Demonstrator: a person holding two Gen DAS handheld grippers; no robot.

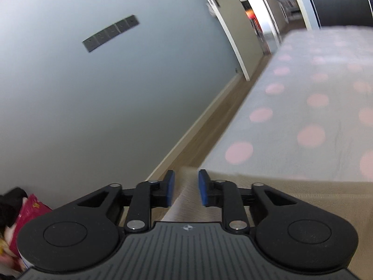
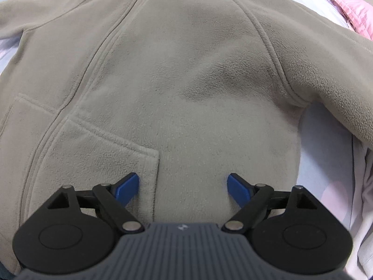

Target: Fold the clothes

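Lying flat, beige fleece jacket (image 2: 186, 81) spans the bed (image 1: 303, 107).
Right gripper (image 2: 183, 187) wide apart, empty, over hem; left gripper (image 1: 186, 187) part-open, empty, at bed edge.

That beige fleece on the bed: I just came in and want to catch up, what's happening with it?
A person is folding it with handheld tongs. The beige fleece jacket lies spread flat on the polka-dot bedsheet. The right tongs hover open just above its lower part, beside a pocket, gripping nothing. The left tongs are slightly open at the bed's edge with nothing visibly clamped. No fold shows yet.
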